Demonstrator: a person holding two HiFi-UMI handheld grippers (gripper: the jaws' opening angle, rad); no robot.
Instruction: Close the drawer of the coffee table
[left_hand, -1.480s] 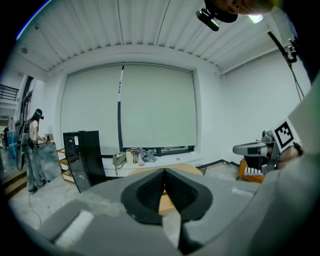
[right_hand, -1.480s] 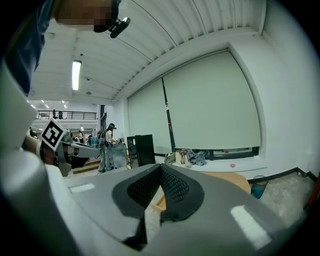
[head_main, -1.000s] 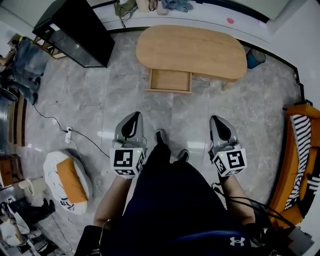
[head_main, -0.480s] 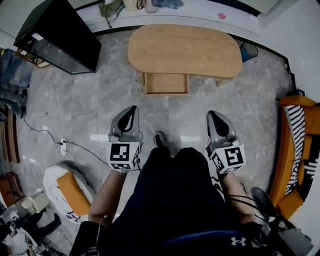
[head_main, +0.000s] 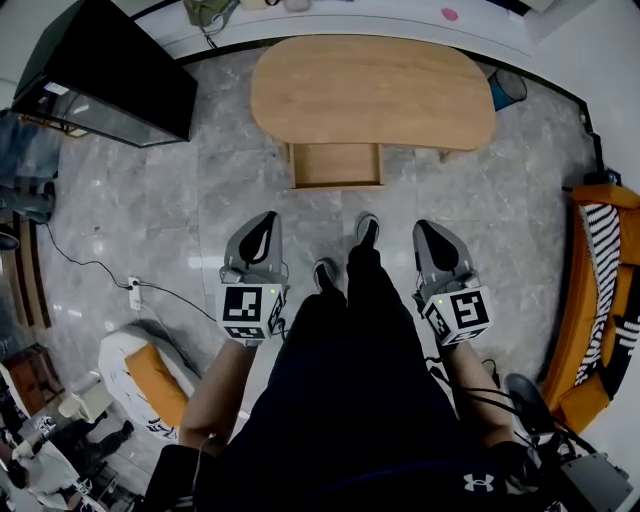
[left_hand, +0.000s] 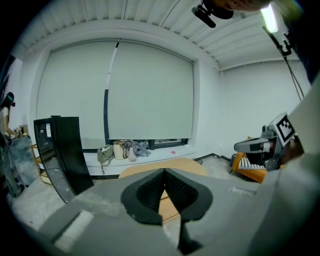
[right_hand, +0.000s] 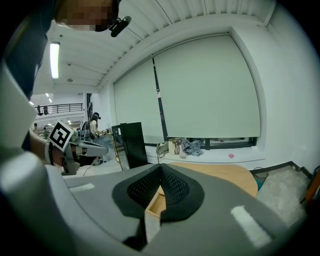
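1. Head view shows the coffee table (head_main: 372, 90) ahead of the person on the grey floor (head_main: 180, 220). Its drawer (head_main: 336, 165) juts from the table's near edge, pulled open toward the person, with nothing visible inside.
2. The left gripper (head_main: 264, 222) and right gripper (head_main: 430, 232) hang on the near side of the table, one to each side of the drawer's line. Both are well apart from the drawer and touch nothing.
3. Both pairs of jaws are pressed together with nothing between them, and each gripper view shows its ribbed pads meeting. That probably suits the job, since closing a drawer needs a push rather than a grip, and closed jaws make a firm, blunt tip.
4. Both grippers point toward the table and slightly downward. In the right gripper view the drawer's wooden corner sits just under the meeting pads, so the aim seems to be the drawer front.
5. One shoe (head_main: 366, 232) is planted forward, short of the drawer. I judge this to be the approach, with the push not yet begun.
6. A push far from the middle of the drawer front could skew the drawer in its opening.
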